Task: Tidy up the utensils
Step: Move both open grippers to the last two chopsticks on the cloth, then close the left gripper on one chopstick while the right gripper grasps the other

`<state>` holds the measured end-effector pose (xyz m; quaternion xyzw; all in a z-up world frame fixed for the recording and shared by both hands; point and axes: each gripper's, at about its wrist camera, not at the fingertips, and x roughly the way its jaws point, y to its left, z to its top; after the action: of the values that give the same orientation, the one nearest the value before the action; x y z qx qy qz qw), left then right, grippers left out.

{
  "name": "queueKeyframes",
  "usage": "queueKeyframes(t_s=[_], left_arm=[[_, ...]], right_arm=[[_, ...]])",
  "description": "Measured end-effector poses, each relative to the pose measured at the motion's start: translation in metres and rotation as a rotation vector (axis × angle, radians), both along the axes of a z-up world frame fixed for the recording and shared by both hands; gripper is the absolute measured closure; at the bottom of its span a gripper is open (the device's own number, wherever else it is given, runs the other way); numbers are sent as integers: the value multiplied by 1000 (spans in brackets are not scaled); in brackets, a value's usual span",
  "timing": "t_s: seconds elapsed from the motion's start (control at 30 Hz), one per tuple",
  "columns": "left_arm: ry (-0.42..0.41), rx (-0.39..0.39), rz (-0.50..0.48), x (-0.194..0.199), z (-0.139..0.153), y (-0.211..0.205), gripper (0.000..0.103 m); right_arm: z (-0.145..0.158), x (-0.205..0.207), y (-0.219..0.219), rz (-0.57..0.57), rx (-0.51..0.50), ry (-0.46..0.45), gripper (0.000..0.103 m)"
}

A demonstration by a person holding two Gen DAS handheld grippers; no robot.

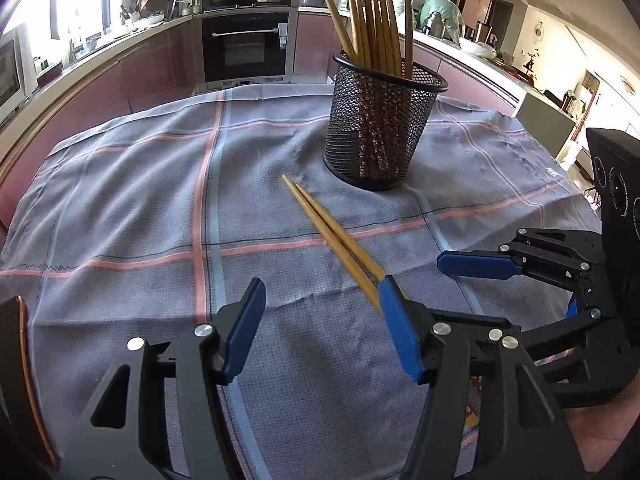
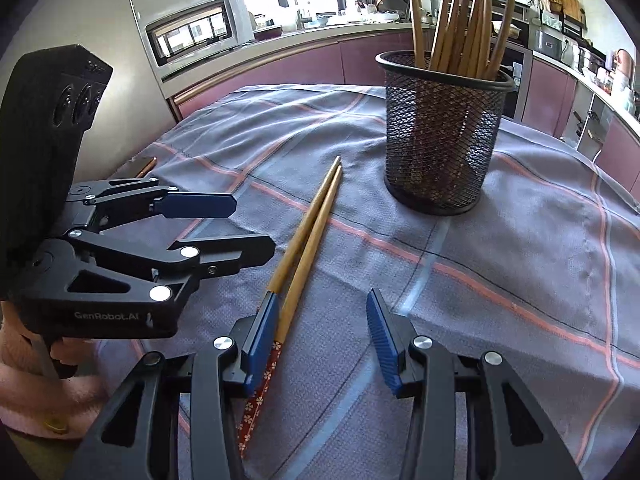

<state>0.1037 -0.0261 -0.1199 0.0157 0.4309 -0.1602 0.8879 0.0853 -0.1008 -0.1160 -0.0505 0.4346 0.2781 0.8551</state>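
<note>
Last chopstick pair (image 2: pixel 308 236) flat on cloth (image 2: pixel 520 264), near mesh holder (image 2: pixel 440 136); right gripper (image 2: pixel 320 334) spread around handle ends, left gripper (image 1: pixel 320 332) spread, idle; next: pinch, lift, drop into holder

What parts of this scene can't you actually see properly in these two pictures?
- Loose chopsticks: handle ends hidden behind the left tool finger, left view.
- Mesh cup: chopstick tips inside blurred by mesh, both views.
- Standing chopsticks: tops cut off by the upper edge, left view.

Two chopsticks (image 2: pixel 316 224) lie side by side on the tablecloth (image 2: pixel 520 264), near the mesh holder (image 2: pixel 440 140) full of upright chopsticks (image 2: pixel 464 20).
</note>
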Motion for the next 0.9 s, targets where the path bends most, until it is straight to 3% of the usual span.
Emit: queueKeyframes(t_s=[0.27,0.4,0.5,0.8,0.9], left_arm=[[14,23,-30,2,-6,-9,45],[22,45,-28,6,-11,-13,50],[23,47,-33,6,-11,-13,61],[44,24,-23,1,-10,-8,82],[51,17,-19,-1,-10,-6,84]], right_arm=[[-1,3,-6,-19,11,12,60],[-1,4,-8,-22,17,15,60],[-1,4,-8,-23,20,17,60],[-2,12,6,8,27,18,73],[-2,15,9,-5,11,8,84]])
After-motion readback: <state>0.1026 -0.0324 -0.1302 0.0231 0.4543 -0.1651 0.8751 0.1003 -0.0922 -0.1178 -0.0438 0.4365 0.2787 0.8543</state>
